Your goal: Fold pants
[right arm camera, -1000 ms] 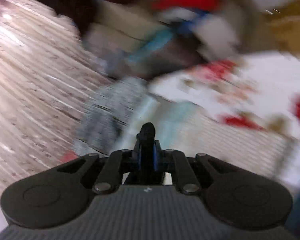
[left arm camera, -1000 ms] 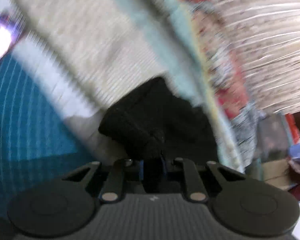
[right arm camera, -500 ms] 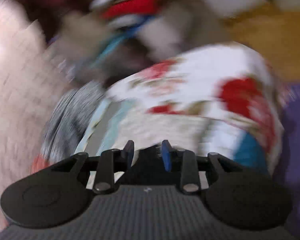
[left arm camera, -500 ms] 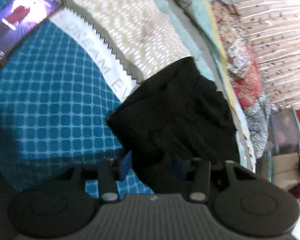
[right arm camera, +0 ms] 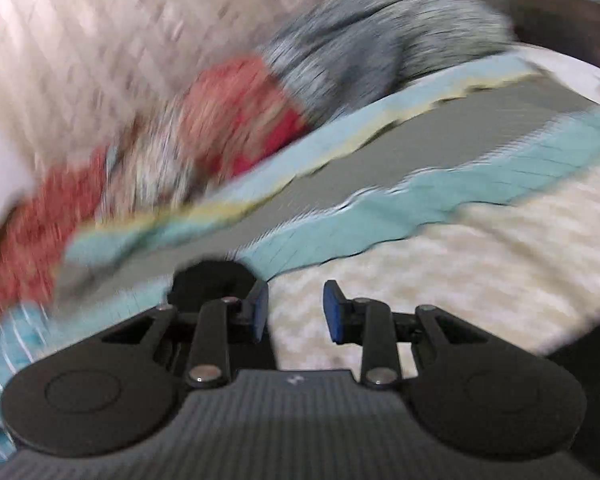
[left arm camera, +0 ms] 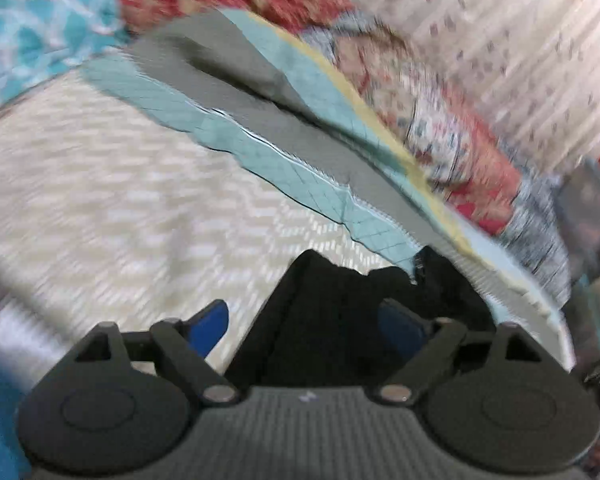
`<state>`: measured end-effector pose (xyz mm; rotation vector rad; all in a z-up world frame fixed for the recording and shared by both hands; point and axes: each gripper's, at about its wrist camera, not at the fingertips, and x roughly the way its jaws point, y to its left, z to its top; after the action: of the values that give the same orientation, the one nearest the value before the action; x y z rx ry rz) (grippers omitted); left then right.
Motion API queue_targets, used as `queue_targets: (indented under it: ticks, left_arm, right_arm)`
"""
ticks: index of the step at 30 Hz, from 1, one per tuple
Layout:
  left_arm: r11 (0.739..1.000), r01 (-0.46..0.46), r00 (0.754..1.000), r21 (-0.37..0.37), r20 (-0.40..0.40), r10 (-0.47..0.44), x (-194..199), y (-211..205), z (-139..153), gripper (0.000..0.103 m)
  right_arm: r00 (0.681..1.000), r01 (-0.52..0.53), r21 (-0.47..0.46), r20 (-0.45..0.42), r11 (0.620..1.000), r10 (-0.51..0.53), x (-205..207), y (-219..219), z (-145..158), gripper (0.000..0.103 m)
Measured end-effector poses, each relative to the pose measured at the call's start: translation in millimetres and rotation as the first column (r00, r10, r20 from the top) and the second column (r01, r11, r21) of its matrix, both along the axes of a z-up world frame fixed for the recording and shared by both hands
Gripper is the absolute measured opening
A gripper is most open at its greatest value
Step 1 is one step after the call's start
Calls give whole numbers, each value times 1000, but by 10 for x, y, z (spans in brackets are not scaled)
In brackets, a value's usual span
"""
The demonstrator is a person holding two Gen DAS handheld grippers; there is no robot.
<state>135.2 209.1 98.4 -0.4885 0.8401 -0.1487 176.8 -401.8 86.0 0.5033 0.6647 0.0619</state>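
A bundle of black fabric pants [left arm camera: 352,312] is lying directly ahead of the left gripper [left arm camera: 304,322], filling the gap between its spread blue-padded fingers [left arm camera: 208,326] without either pad visibly pressing into the cloth, so the tool is standing released over the garment, not clenched on it. The bundle is resting on a cream, zigzag-patterned bedspread [left arm camera: 112,200], with its far edge reaching toward the pale teal border strip [left arm camera: 300,176] of that cover; blur is making the bundle's long axis hard to call, though it seems to be running roughly across the left tool's fingers. In the right wrist view, the right gripper [right arm camera: 294,312] is also standing open, its blue pads [right arm camera: 334,312] parted over bare bedspread [right arm camera: 480,264], holding nothing. There, only a small dark lump [right arm camera: 212,280] is showing just beyond the left-hand finger, probably a part of the pants, while a dark mass at the lower right edge cannot be identified. The left tool is therefore judged the nearer of the two to the garment. Only the left view is showing the bulk of the pants; the right view is adding the red floral bedding [right arm camera: 236,116] and grey knitted cloth [right arm camera: 364,40] piled beyond the border.
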Motion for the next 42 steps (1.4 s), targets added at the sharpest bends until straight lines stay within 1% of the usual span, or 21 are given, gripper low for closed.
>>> queue_targets:
  ticks: [3,5,6,7,9,10,13,15,16,17,18,20,22,24,25,26,27,32,35,38,42]
  left_arm:
    - [994,79,996,71,-44,-76,524,-327,-301,95]
    - [987,118,991,107,-72,-110,735,-501,-523,97]
    - [986,129,988,106,-98,-119,848,-571,-637,98]
    - [987,124,987,97,-110,-113,883,-578,-723,99]
    - [983,110,993,145,-62,-101,883,-700,-737,79]
    - [972,133,991,196,-40,-128,852,-800,-700,53]
    - [971,137,990,198,-5,-139,728,-790,-618,45]
    - [981,104,994,165,16,-108,618,-680,-538,43]
    - [987,77,996,144,30,-83,558,-595,-491,41]
    - [991,49,997,123,49,-56,506,-506,-438,37]
    - [995,12,997,100,69,-19,444,-395,-377,36]
    - [997,-58,995,48,89,54,380,-163,-265,34]
    - [991,-133,985,13,116,131,295,66,-186,32]
    - [984,-177,975,-19,130,178,248,218,-124,31]
    - [981,-189,972,-42,137,193,201,287,-95,23]
    - [980,-186,970,-67,144,194,163,340,-70,13]
    - [977,-193,968,-84,146,204,127,385,-48,13]
    - [967,-213,957,-139,171,235,45,444,-39,13]
    - [963,-221,959,-157,146,244,43,436,-126,13]
    - [963,-229,960,-140,130,247,43,364,-199,13]
    - [978,-192,979,-76,61,196,189,175,-334,13]
  right_arm:
    - [983,-186,-126,-37,975,182,609,617,57,37]
    - [948,-319,-208,-52,925,315,937,1007,92,56]
    - [922,-384,-253,-64,888,381,1099,1230,97,71]
    - [900,-432,-295,-75,852,430,1258,1393,74,77]
    - [886,-457,-365,-109,811,450,1628,1620,-54,77]
    - [893,-446,-371,-128,814,431,1829,1676,-119,77]
    - [912,-406,-309,-203,860,357,2384,1718,-377,78]
    - [880,-434,-254,-325,864,346,2675,1799,-651,75]
    - [864,-441,-258,-381,860,329,2745,1851,-791,67]
    - [872,-438,-305,-371,846,318,2720,1909,-835,57]
    - [876,-460,-348,-328,817,353,2643,1974,-792,6]
    - [880,-455,-321,-302,831,366,2543,1963,-647,9]
    - [926,-368,-278,-192,887,324,2410,1738,-330,9]
    - [976,-215,-214,-63,953,206,2210,1319,42,9]
    - [990,-139,-175,-15,975,138,2102,1078,214,9]
    - [997,-63,-148,22,987,67,1972,833,362,9]
    - [999,9,-136,51,991,-2,1829,599,514,9]
    - [932,341,-141,177,929,-316,936,-372,1115,9]
    - [874,475,-147,196,868,-445,410,-768,1181,9]
    - [846,528,-127,174,840,-505,16,-1022,989,9]
    - [829,557,-134,24,820,-559,-439,-1221,273,16]
